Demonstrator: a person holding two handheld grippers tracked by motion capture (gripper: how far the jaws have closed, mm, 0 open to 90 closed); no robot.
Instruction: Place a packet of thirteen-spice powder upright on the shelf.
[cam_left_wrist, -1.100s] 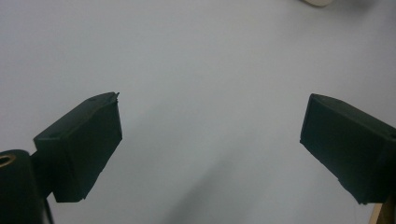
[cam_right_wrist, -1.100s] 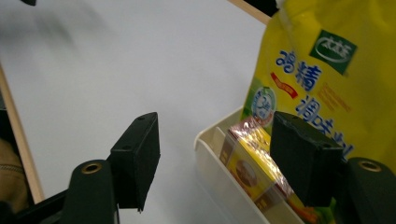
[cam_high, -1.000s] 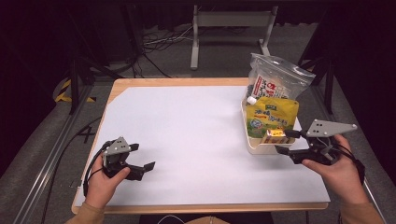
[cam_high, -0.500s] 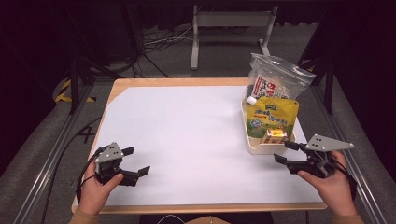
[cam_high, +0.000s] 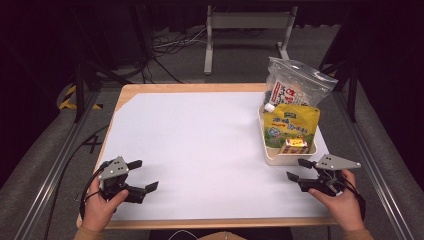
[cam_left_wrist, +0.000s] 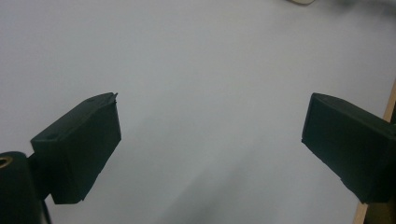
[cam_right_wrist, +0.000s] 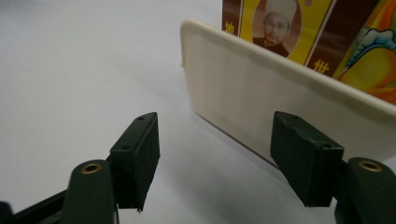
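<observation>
right gripper (cam_high: 299, 169) lying just in front of the cream tray's (cam_high: 280, 159) near wall, jaws gaping wide, holding nothing | tray sitting at the white table's (cam_high: 200, 145) right edge, carrying a yellow pouch (cam_high: 290, 125) and a clear bag (cam_high: 295, 85) | left gripper (cam_high: 142, 175) resting well left of the tray, jaws spread wide, gripping nothing

Tray (cam_right_wrist: 261, 93): smooth cream plastic, by right gripper (cam_right_wrist: 215, 154)
Jaws: matt black
Table sheet (cam_high: 200, 145): matt white
Pouch (cam_high: 291, 125): glossy

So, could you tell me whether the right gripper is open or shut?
Open: the right gripper has its jaws spread, empty, just short of the cream tray.
</observation>
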